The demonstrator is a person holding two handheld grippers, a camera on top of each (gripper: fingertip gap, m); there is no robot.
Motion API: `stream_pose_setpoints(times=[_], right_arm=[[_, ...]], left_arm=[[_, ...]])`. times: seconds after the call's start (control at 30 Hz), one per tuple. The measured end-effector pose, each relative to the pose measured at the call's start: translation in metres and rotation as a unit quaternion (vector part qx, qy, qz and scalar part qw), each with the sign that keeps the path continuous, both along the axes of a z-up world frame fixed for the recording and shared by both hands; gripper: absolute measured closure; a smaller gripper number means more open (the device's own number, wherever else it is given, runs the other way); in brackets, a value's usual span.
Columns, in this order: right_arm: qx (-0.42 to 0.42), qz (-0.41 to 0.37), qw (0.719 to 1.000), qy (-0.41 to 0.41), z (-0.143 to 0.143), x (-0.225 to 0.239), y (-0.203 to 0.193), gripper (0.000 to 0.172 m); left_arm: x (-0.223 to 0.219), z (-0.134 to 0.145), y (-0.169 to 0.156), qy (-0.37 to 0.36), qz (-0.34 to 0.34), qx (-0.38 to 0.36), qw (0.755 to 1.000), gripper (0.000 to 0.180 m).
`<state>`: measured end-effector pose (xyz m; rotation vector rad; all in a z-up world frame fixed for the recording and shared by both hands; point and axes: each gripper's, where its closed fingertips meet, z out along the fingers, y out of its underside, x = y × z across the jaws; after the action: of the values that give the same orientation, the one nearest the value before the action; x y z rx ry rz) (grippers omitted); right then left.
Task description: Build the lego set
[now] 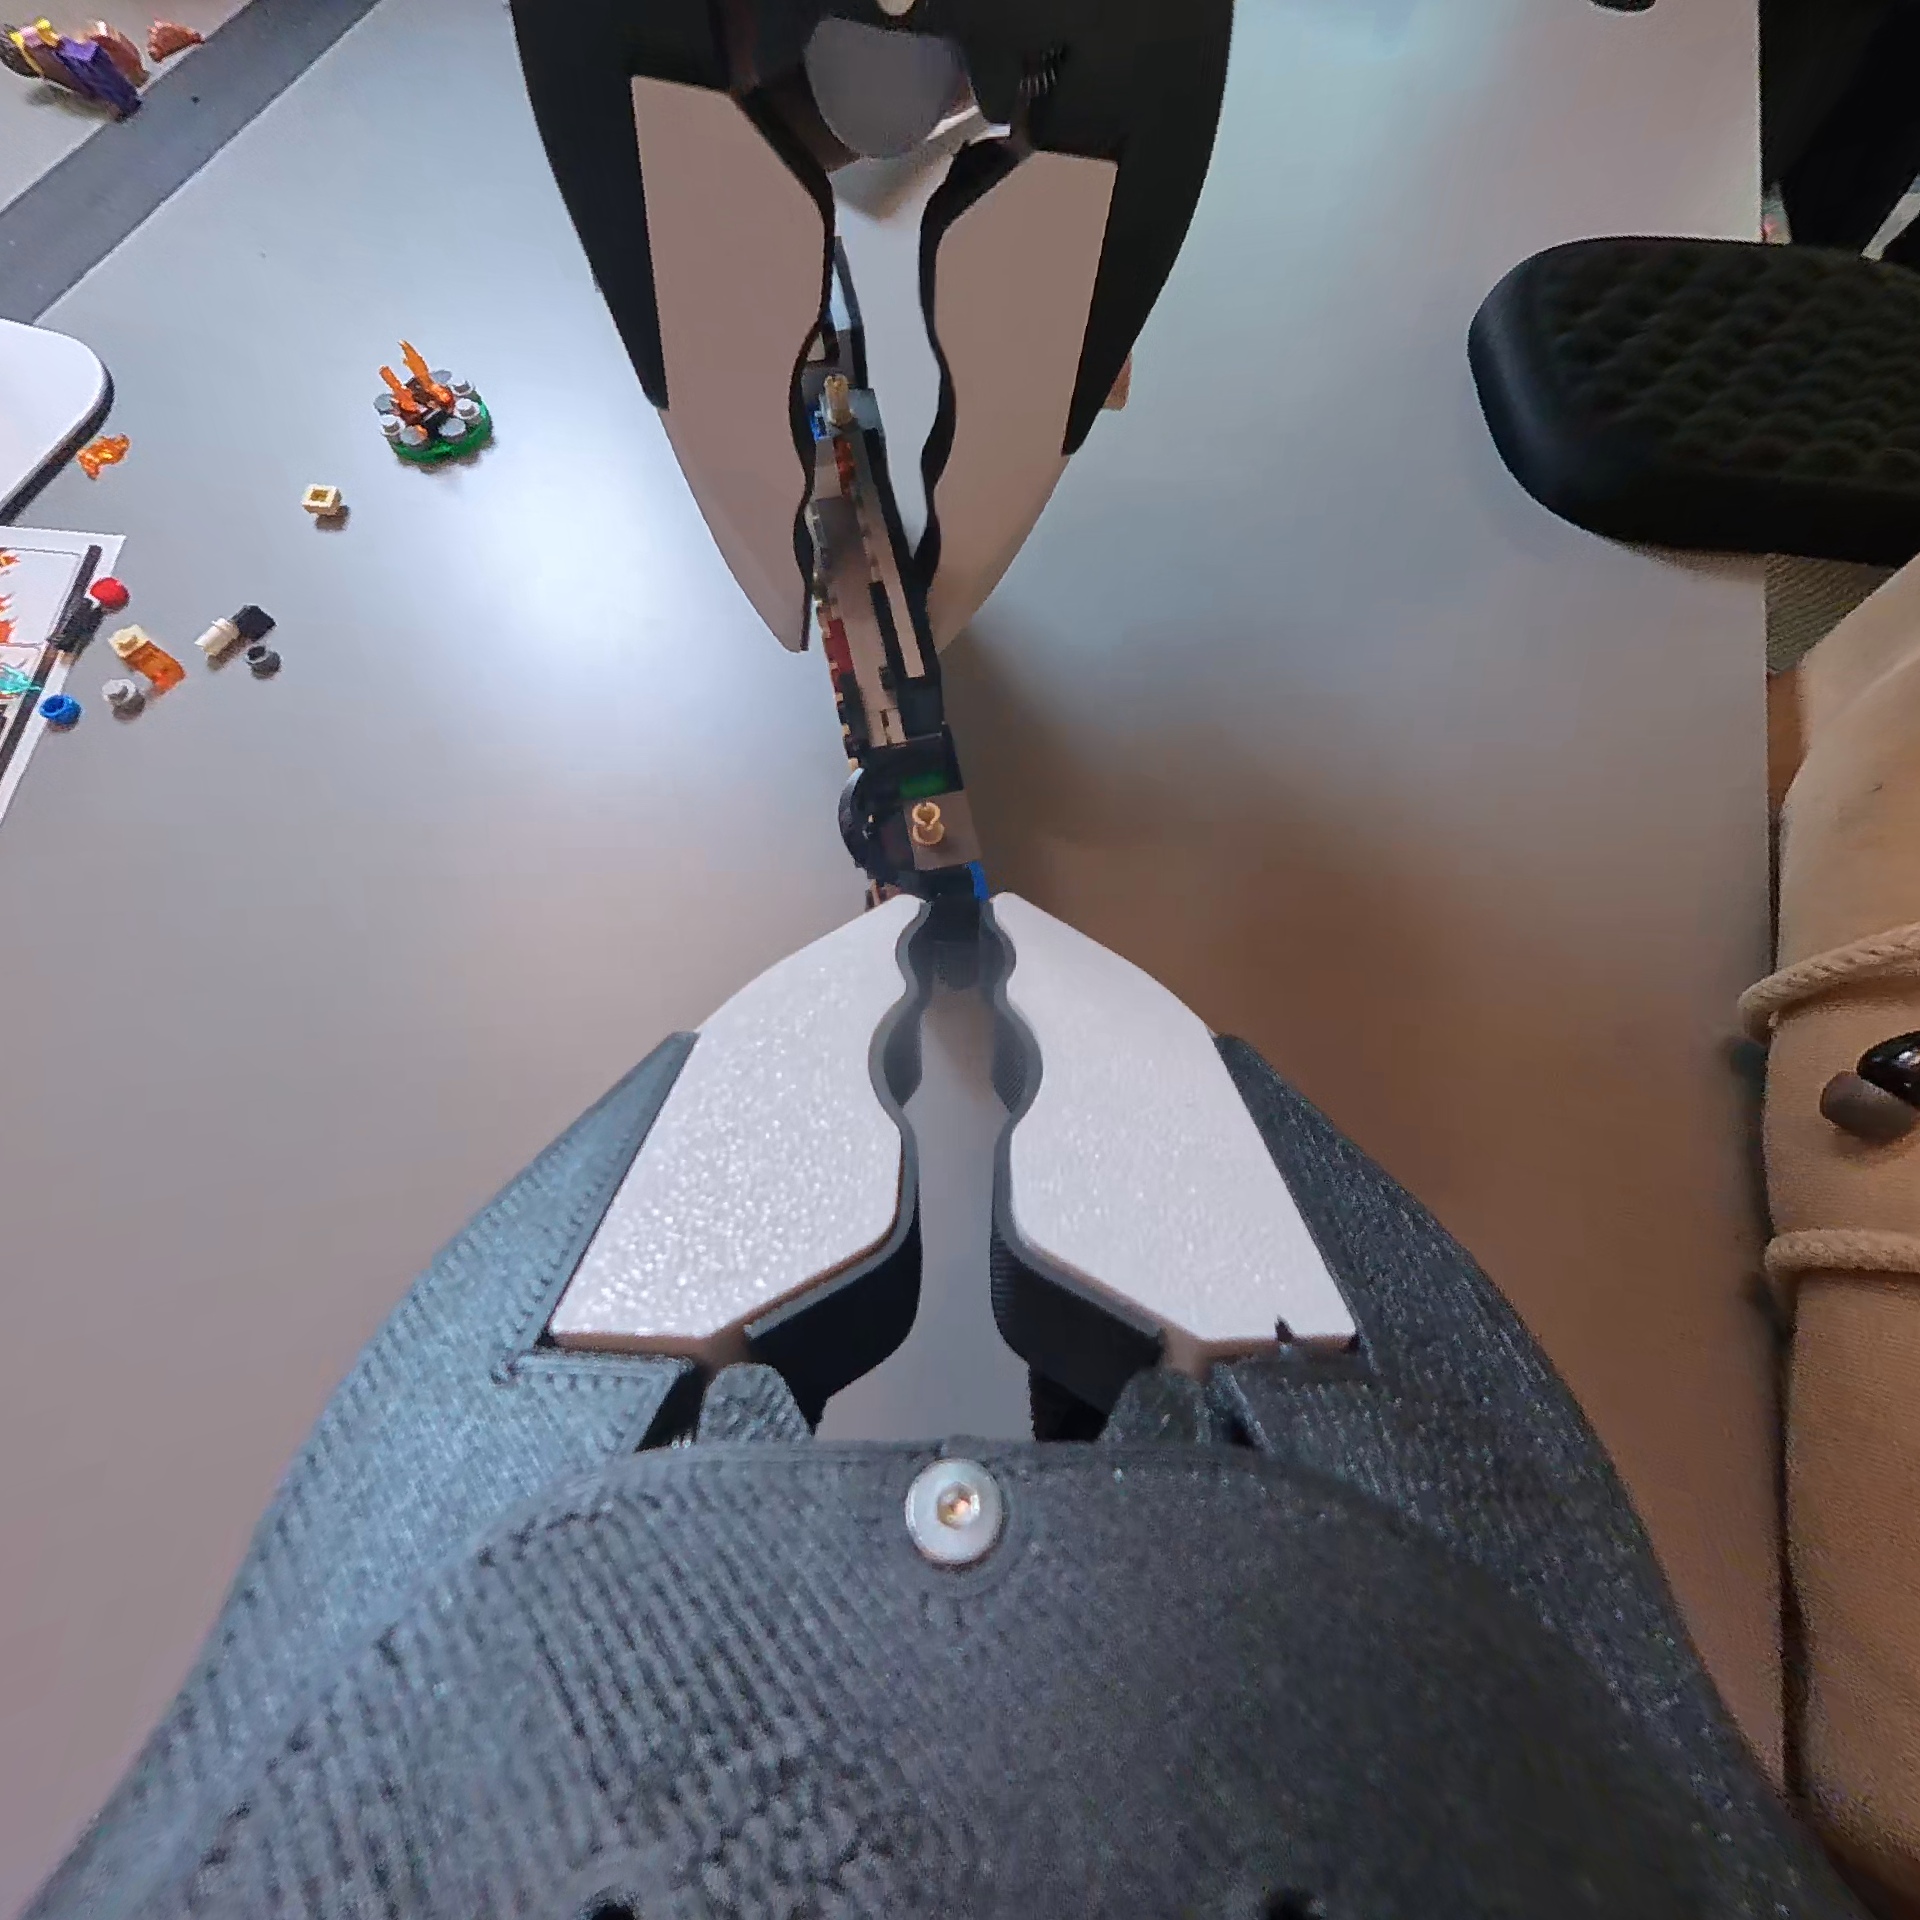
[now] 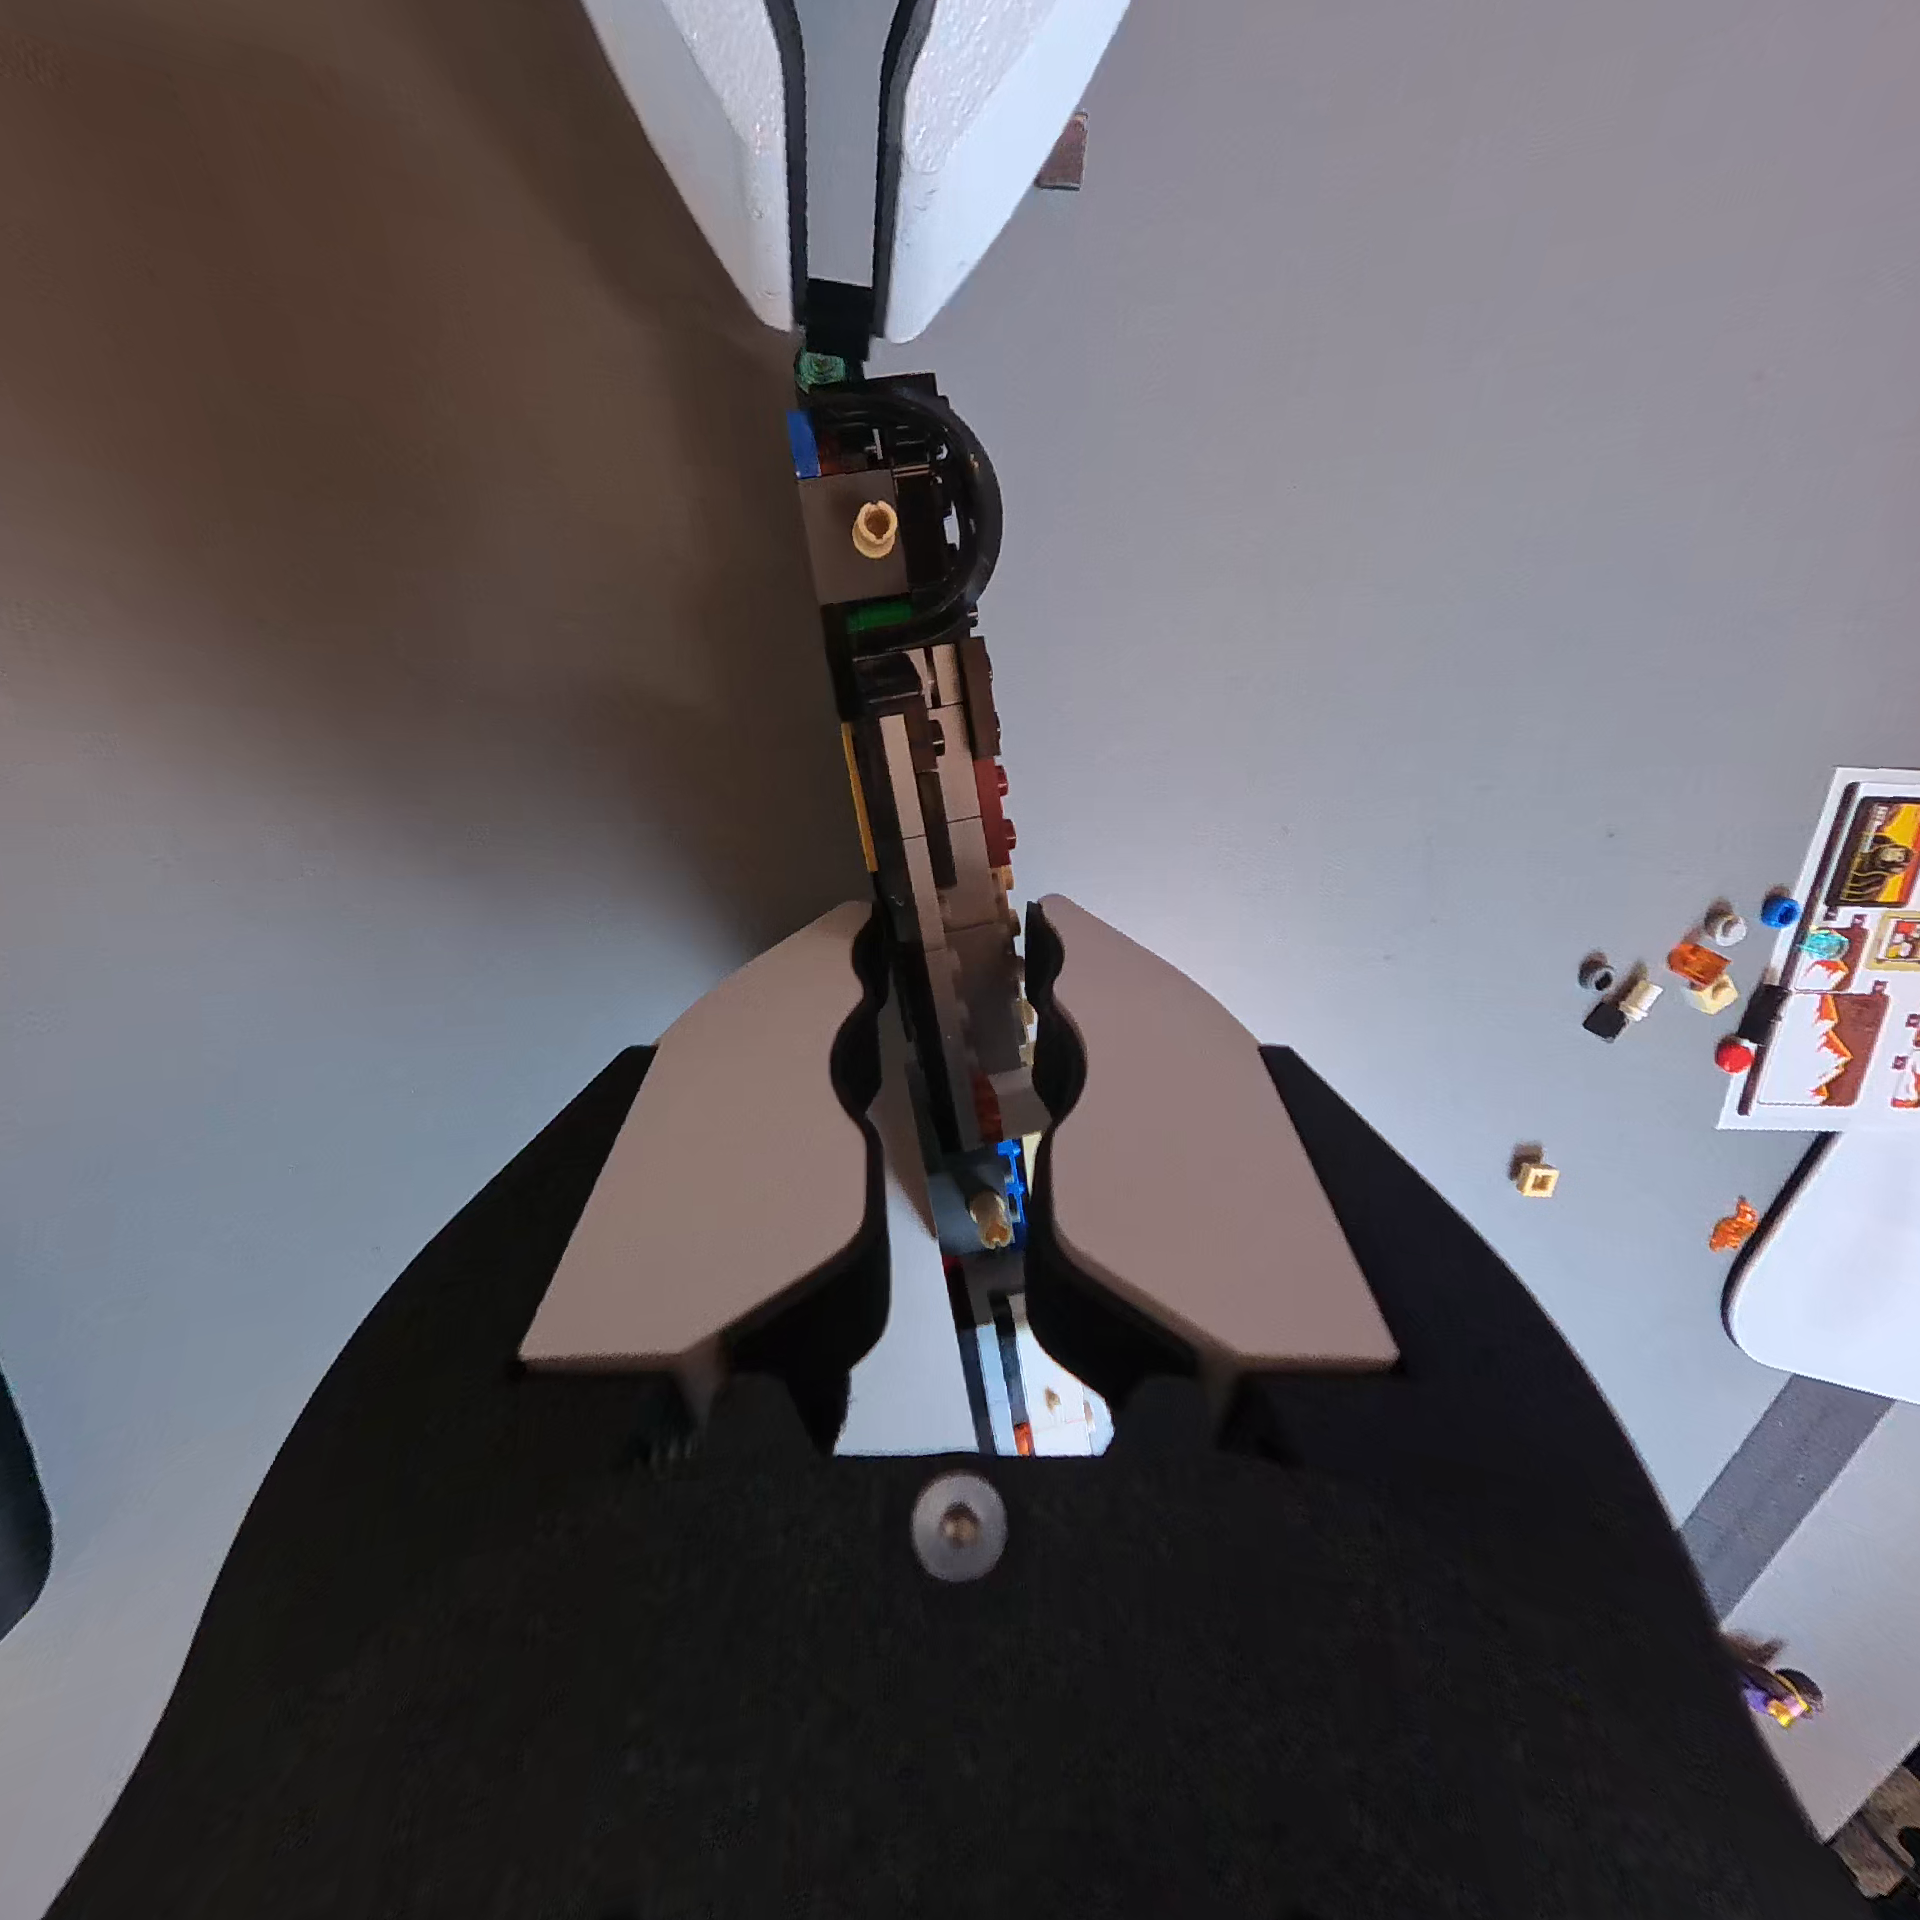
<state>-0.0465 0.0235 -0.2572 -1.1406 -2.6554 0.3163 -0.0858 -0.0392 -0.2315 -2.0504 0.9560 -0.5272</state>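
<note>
A long, narrow toy-brick assembly point(image 1: 883, 644) of black, grey, brown and dark red pieces hangs above the grey table point(image 1: 416, 935), held at both ends. My left gripper point(image 1: 954, 914), with white pads, is shut on the black piece at its near end, just past a tan peg point(image 1: 925, 821). My right gripper point(image 1: 871, 634), with beige pads, comes from the opposite side. In the right wrist view the assembly point(image 2: 925, 790) runs lengthwise between the right gripper's pads point(image 2: 951, 935), which press on its two sides. The left gripper point(image 2: 844, 312) clamps the far end there.
Loose small bricks point(image 1: 156, 655), a tan piece point(image 1: 324, 502) and a green round base with orange flames point(image 1: 431, 410) lie left, beside a sticker sheet point(image 1: 42, 644). A black chair armrest point(image 1: 1704, 395) and beige coat point(image 1: 1849, 1247) are right. The sticker sheet point(image 2: 1839, 956) also shows in the right wrist view. There is about 8 centimetres between the tips of the two grippers.
</note>
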Motion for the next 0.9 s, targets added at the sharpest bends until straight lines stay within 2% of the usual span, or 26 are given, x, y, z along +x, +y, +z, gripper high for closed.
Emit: stream_pose_setpoints(times=[0.37,0.9], right_arm=[[-0.003,0.011,1.000,0.008,-0.0012,-0.0026,-0.0015,0.148],[-0.013,0.011,1.000,0.010,-0.0027,-0.0033,-0.0035,0.149]], left_arm=[[-0.0013,-0.0035,0.0003,0.003,0.031,-0.011,0.999,0.173],[-0.0044,-0.0052,0.0035,0.048,0.036,-0.037,0.997,0.173]])
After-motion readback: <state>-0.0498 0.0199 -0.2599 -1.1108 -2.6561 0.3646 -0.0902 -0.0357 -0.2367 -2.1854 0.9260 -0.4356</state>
